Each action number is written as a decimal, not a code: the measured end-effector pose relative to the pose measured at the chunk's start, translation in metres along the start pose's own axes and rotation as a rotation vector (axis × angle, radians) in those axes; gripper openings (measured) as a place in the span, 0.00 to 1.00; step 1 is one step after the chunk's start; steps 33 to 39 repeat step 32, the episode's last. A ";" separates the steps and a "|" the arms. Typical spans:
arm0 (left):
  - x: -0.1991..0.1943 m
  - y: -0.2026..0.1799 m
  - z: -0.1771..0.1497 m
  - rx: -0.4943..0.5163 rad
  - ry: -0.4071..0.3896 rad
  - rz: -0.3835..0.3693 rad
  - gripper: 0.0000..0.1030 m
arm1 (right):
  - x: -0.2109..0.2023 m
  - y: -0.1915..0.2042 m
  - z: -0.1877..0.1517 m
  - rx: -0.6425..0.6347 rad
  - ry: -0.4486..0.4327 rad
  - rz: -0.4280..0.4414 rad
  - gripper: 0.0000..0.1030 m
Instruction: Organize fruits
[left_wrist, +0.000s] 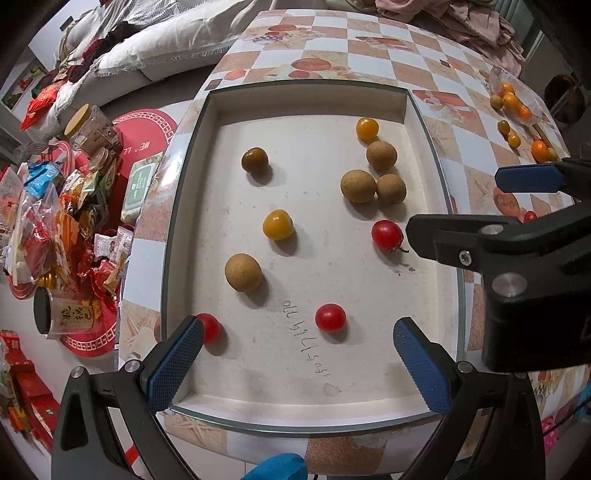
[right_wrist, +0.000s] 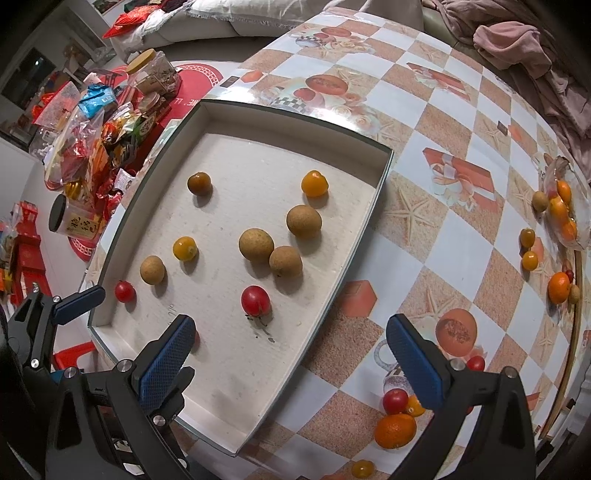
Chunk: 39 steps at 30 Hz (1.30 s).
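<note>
A shallow white tray (left_wrist: 413, 110) (right_wrist: 384, 166) lies on the checkered table. It holds several small fruits: brown longans (left_wrist: 357, 186) (right_wrist: 256, 245), red cherry tomatoes (left_wrist: 330, 317) (right_wrist: 255, 300), yellow-orange tomatoes (left_wrist: 277, 224) (right_wrist: 314, 183) and a dark one (left_wrist: 255, 159) (right_wrist: 199, 183). My left gripper (left_wrist: 297, 360) is open and empty over the tray's near edge. My right gripper (right_wrist: 291, 360) is open and empty over the tray's near right rim; it also shows in the left wrist view (left_wrist: 461, 210). Loose oranges and tomatoes (right_wrist: 395, 424) lie on the table under its right finger.
More oranges and small fruits (right_wrist: 559, 214) (left_wrist: 511, 101) lie in a clear bag at the table's far right. A lower side table with snack packets and jars (left_wrist: 70, 206) (right_wrist: 92, 147) stands left. Clothes (right_wrist: 517, 48) are piled behind.
</note>
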<state>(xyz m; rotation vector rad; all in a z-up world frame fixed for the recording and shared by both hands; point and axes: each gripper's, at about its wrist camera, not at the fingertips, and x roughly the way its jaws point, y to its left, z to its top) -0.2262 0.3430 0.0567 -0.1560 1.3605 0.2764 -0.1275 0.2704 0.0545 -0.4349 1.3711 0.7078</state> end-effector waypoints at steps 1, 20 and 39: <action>0.000 0.000 0.000 0.000 0.000 -0.001 1.00 | 0.000 0.000 0.000 0.000 0.000 0.000 1.00; 0.001 0.000 0.000 0.000 0.002 -0.010 1.00 | 0.001 0.000 -0.001 -0.005 0.005 0.001 1.00; -0.001 -0.002 0.002 0.011 -0.022 -0.003 1.00 | 0.005 -0.001 -0.002 -0.002 0.009 -0.002 1.00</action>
